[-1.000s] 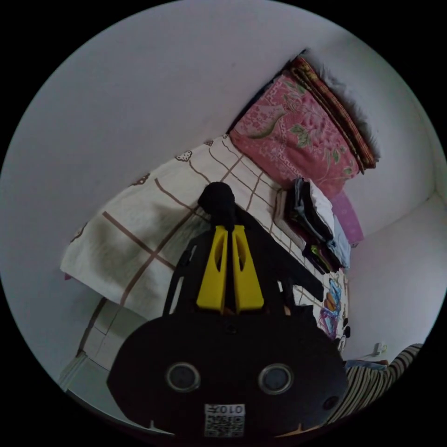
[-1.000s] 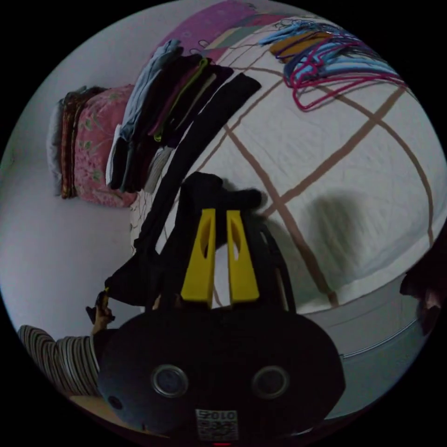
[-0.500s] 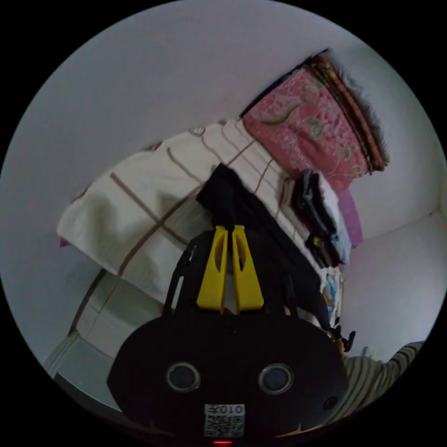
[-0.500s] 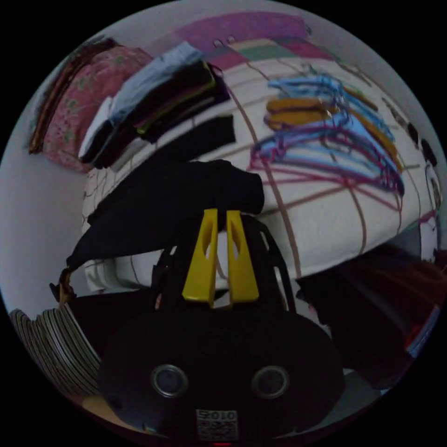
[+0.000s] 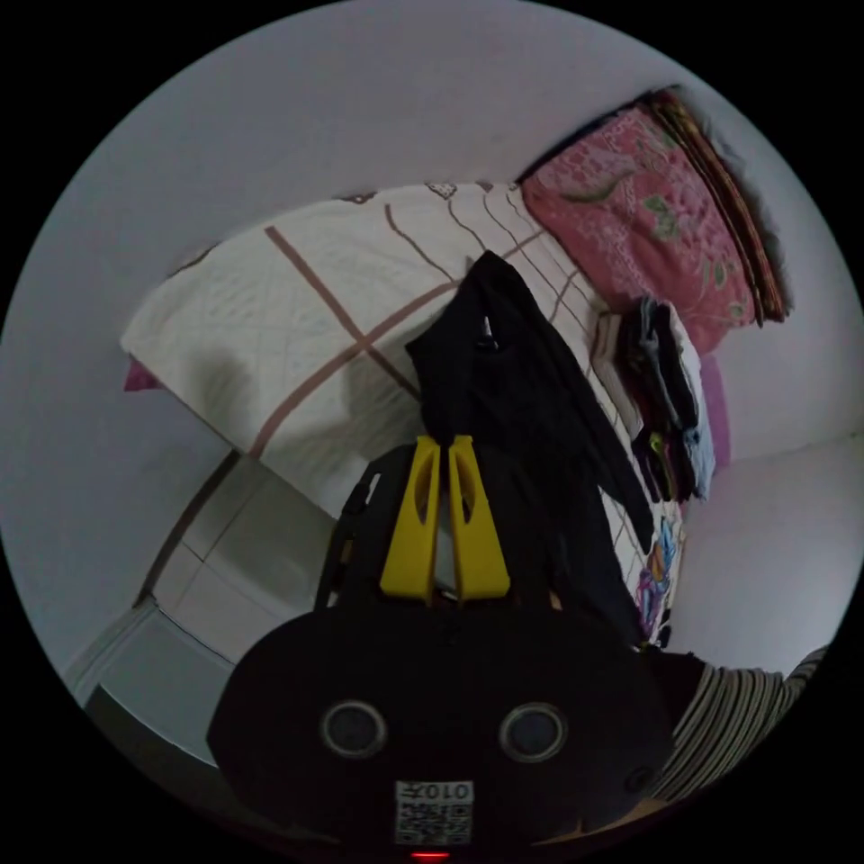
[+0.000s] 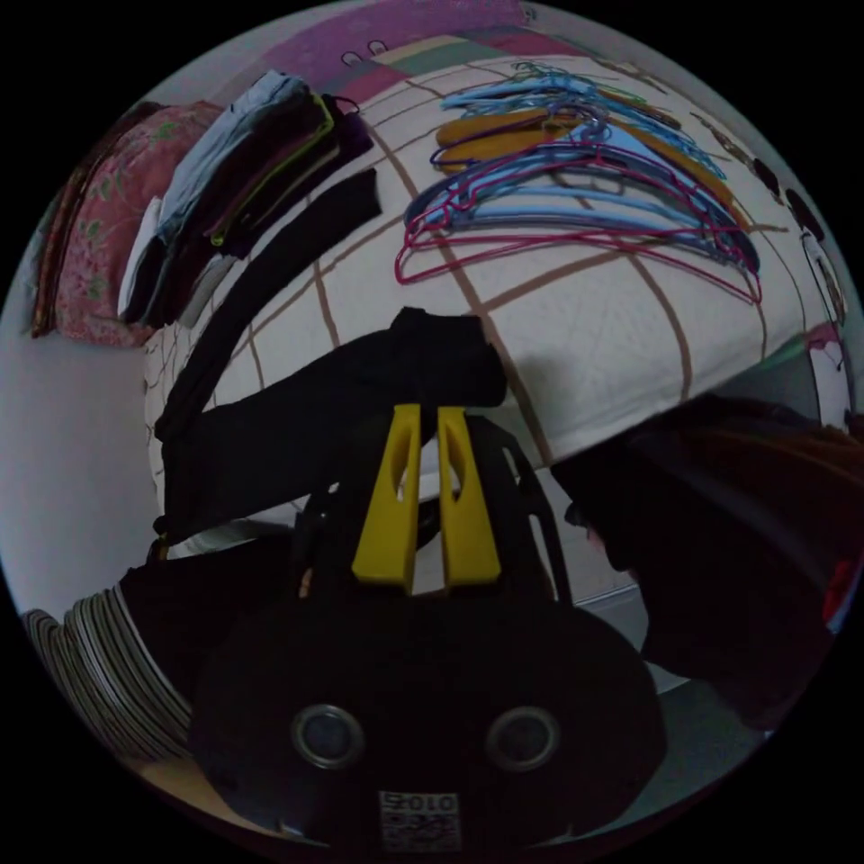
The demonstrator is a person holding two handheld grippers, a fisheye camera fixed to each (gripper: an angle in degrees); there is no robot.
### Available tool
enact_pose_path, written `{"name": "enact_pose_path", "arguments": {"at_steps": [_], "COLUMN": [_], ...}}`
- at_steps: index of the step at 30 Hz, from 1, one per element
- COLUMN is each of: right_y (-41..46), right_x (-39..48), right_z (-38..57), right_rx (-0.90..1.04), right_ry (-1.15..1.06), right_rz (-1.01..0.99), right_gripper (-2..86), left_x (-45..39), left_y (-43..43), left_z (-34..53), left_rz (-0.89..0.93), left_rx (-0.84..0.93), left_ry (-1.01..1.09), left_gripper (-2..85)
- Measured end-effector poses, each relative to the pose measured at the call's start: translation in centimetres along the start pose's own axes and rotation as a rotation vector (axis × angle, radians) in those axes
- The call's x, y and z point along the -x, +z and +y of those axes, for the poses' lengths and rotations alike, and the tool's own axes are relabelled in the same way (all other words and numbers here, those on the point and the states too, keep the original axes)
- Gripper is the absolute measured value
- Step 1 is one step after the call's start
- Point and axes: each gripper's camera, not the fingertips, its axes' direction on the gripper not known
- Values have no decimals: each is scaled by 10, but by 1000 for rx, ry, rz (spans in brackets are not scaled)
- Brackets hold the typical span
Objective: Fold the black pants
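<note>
Both the left gripper (image 5: 443, 441) and right gripper (image 6: 421, 409) have jaws clamped on the black pants (image 6: 297, 423), held above the bed (image 6: 585, 333) edge. Keep the cloth taut; lower evenly.

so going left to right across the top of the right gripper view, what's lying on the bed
pink quilt → stack of folded clothes → pile of hangers
</note>
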Motion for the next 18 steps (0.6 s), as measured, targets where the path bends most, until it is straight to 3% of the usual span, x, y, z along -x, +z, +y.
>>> {"name": "enact_pose_path", "arguments": {"at_steps": [5, 18], "right_y": [23, 5], "right_x": [-30, -58], "right_z": [2, -19], "right_rx": [55, -77], "right_ry": [84, 123], "right_rz": [-9, -7], "right_gripper": [51, 54], "left_x": [7, -17], "left_y": [17, 35], "left_z": [19, 31], "left_rz": [-30, -72], "left_rx": [21, 13], "left_ry": [-64, -107], "left_gripper": [0, 3]}}
